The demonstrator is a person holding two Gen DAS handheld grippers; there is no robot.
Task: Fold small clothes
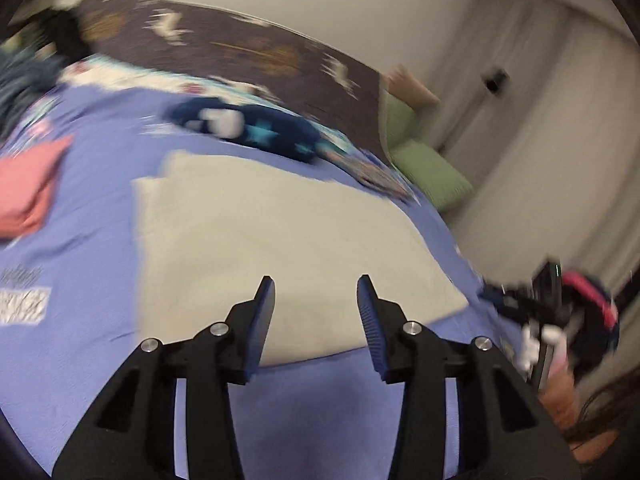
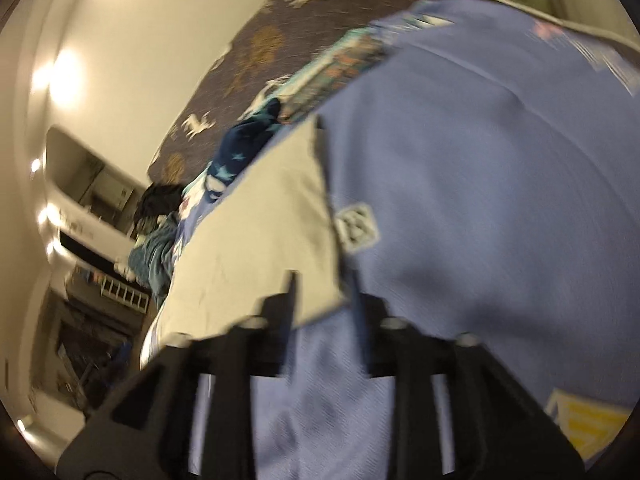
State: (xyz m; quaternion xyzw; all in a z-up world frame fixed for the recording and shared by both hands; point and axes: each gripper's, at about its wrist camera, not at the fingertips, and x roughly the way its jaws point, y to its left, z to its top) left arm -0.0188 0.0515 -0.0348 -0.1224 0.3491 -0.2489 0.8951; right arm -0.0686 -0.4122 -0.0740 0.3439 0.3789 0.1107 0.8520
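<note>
Left gripper [image 1: 316, 284] has its fingers spread wide, holding nothing, hovering over the near edge of the cream cloth [image 1: 280, 232]. Right gripper [image 2: 320, 284] is blurry, but its fingers look apart around that cloth's corner [image 2: 320, 300]. The cloth lies flat on the purple bedspread [image 1: 92, 280], seemingly part-folded. Beyond it a navy star garment [image 1: 260, 128] and, off to the left, a pink piece [image 1: 28, 188] look unfolded, so plenty's left.

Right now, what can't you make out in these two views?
- Cream garment: type and folds, smeared by motion blur in the left wrist view.
- Right claw: blurred; whether it pinches the garment corner can't be told.
- Clothes pile: cut off by the fisheye edge.
</note>
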